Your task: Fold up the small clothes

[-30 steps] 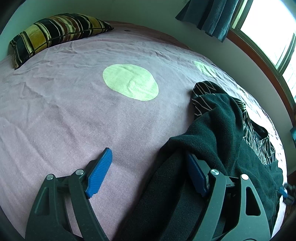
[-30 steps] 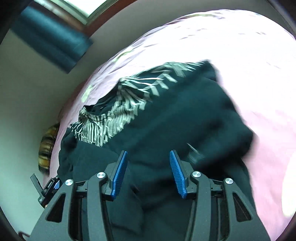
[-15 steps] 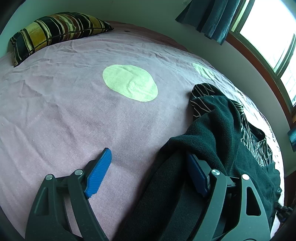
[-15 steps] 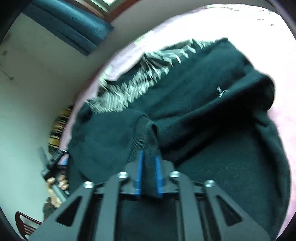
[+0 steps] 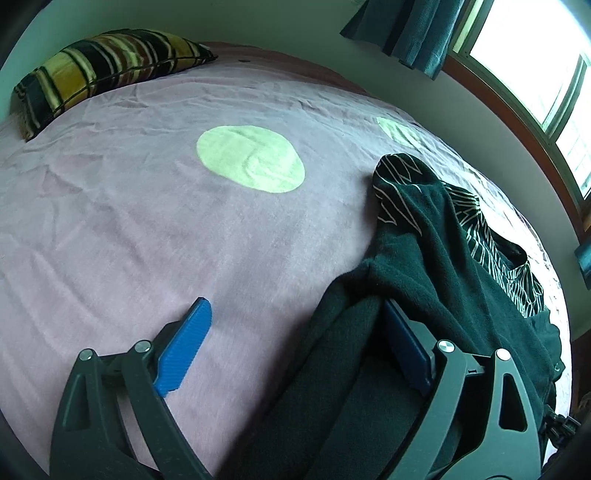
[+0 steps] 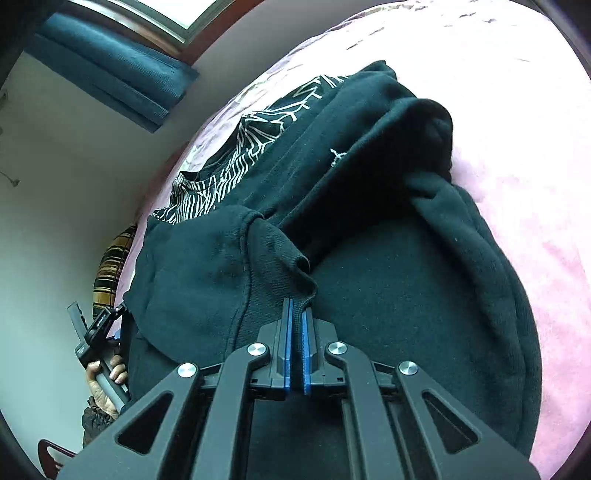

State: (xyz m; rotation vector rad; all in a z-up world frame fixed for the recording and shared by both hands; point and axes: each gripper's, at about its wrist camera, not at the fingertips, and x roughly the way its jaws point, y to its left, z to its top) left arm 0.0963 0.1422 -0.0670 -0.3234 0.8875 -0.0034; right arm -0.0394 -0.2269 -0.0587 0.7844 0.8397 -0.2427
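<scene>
the right gripper [image 6: 296,314] is closed tight, and a ribbed edge of the dark sweater [image 6: 369,258] is pinched between its blue pads [image 6: 287,343]; the cloth is drawn up in a small peak from the jaws. the left gripper [image 5: 295,332] is spread wide and its jaws are opening: a dark fold of the same sweater [image 5: 424,266] lies between them, draped against the right-hand blue pad [image 5: 406,350], while the left-hand pad [image 5: 184,343] stands apart over bare bedding and nothing is pressed.

the sweater is heaped in thick folds on the pink bedspread [image 5: 129,221], near the window side of the bed, and a black garment with thin white lines [image 6: 236,166] is tucked beneath it, showing at the far edge. a pale green circle [image 5: 251,158] is printed on the bedspread, well apart from the clothes. a striped yellow and black pillow [image 5: 103,62] is set at the far end of the bed. a teal curtain [image 5: 406,29] is hung by the window [image 5: 535,66]. in the right wrist view, a hand [image 6: 105,384] is seen gripping the other tool's handle.
</scene>
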